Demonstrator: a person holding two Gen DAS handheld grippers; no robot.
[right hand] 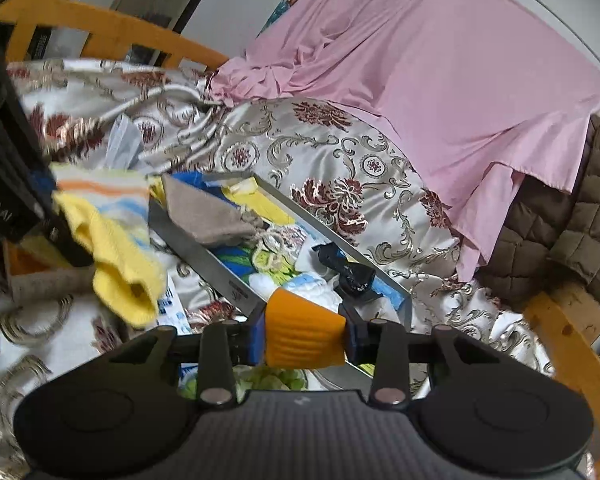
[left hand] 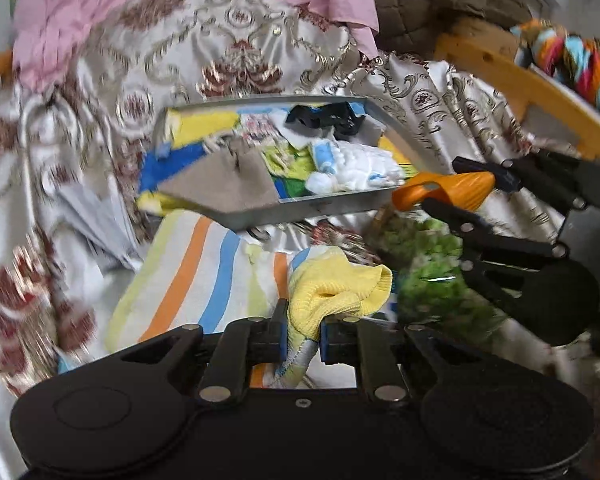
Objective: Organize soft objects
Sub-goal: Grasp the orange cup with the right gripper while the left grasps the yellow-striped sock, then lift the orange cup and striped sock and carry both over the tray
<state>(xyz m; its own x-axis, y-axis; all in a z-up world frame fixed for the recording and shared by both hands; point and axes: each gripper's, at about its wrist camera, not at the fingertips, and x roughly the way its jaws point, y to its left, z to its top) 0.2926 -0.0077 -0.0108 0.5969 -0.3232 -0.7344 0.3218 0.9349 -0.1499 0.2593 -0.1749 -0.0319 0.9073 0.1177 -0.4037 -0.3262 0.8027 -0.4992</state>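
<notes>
From the left wrist camera, the left gripper (left hand: 303, 338) is clamped on a yellow knitted cloth (left hand: 336, 288), held above a striped towel (left hand: 192, 276) on the patterned bedspread (left hand: 236, 40). Just beyond sits a grey tray (left hand: 300, 208) crowded with soft items, its near rim close to the cloth. At right, blurred, the right gripper (left hand: 460, 196) grips an orange object (left hand: 444, 190).

From the right wrist camera, the right gripper (right hand: 302, 340) pinches the orange object (right hand: 306, 336) over the tray's (right hand: 204, 248) near corner. A pink sheet (right hand: 440, 72) drapes behind; a wooden bed rail (right hand: 568, 344) edges the right.
</notes>
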